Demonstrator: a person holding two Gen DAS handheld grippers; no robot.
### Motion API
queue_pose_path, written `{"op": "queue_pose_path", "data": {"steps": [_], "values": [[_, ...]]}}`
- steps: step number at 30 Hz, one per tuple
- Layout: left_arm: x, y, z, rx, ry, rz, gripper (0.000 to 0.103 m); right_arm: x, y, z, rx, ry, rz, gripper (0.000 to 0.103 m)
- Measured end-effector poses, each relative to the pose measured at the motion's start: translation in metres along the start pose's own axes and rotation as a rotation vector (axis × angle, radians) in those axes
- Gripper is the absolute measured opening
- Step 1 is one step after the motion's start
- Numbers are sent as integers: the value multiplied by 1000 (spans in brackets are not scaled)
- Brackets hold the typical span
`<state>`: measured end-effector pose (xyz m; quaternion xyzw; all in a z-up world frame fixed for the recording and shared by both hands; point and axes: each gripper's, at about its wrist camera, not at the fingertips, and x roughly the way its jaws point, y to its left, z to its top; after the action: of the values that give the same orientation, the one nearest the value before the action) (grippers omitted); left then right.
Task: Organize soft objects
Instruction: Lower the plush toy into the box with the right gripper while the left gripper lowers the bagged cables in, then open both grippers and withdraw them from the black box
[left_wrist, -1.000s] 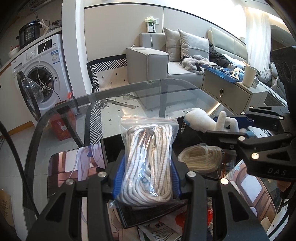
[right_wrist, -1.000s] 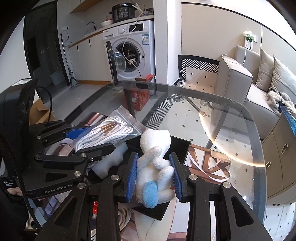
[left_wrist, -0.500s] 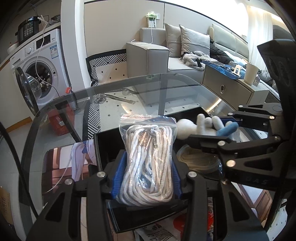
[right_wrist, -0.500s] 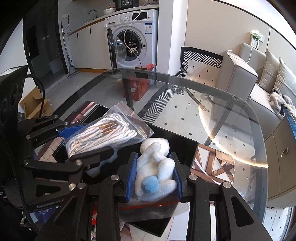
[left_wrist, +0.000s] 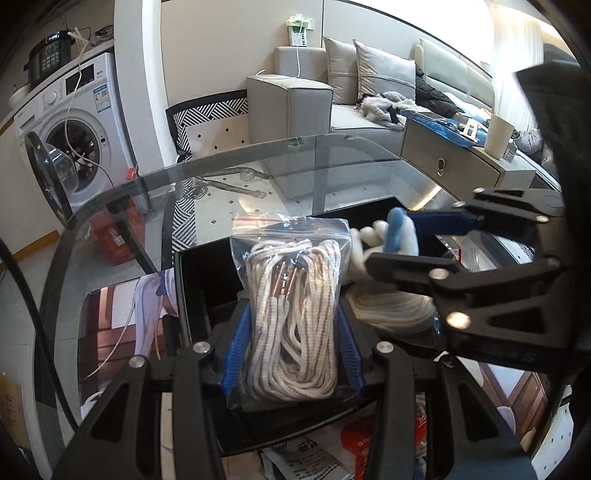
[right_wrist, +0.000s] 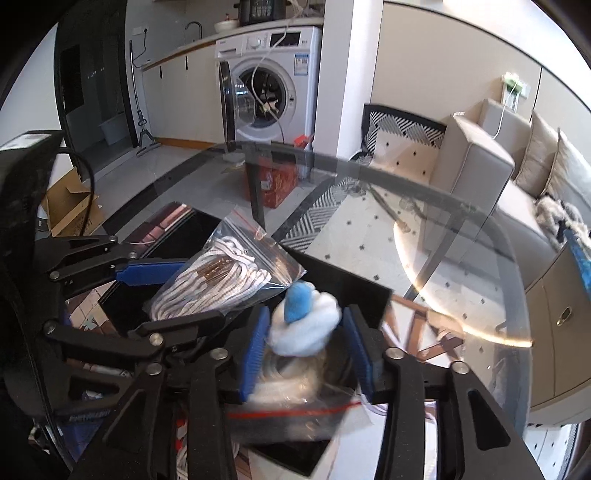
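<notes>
Plush toy (right_wrist: 304, 325) tipped upright, right gripper (right_wrist: 306, 354) jaws opening

Glossy glass table (left_wrist: 332, 155), fluffy plush toy (right_wrist: 306, 328)

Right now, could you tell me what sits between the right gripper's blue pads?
A white plush toy with a blue patch, loose as the jaws are opening, seen in the right wrist view.

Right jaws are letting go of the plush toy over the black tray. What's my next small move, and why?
Probably lift the right gripper straight up and clear. Its jaws are opening, the pads stand off the plush toy, which sits over a coiled rope bag in the black tray. The left gripper holds its rope bag close alongside.
</notes>
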<state>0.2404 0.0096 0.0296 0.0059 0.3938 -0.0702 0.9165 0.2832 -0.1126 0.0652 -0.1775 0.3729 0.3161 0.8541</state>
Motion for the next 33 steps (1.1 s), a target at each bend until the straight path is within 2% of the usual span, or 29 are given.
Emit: {"op": "queue_pose_path", "data": {"steps": [3,4,6,8,9,11,14,23,33], "values": [[-3,4,1,-15,-2,-1,45,-12,-2,-2,-4,-25,-15,50],[-5,6,0,-25,-8,-8,48,-19,-3,-4,1,-38,-17,54],[-13,10,-1,-43,-34,-19,61,-28,-5,-7,13,-58,-14,68],[-24,14,-4,-56,-67,-16,73,-40,-6,-12,32,-87,-9,91],[-31,15,-5,-60,-85,-19,77,-46,-6,-15,42,-101,-7,94],[-41,19,-7,-72,-114,-9,96,-57,-5,-22,51,-116,0,101],[-57,23,-12,-87,-150,1,103,-69,0,-34,72,-135,-2,103],[-87,30,-37,-115,-186,36,103,-94,13,-65,140,-140,16,103],[-101,27,-67,-121,-173,56,103,-92,25,-95,211,-91,25,103]]}}
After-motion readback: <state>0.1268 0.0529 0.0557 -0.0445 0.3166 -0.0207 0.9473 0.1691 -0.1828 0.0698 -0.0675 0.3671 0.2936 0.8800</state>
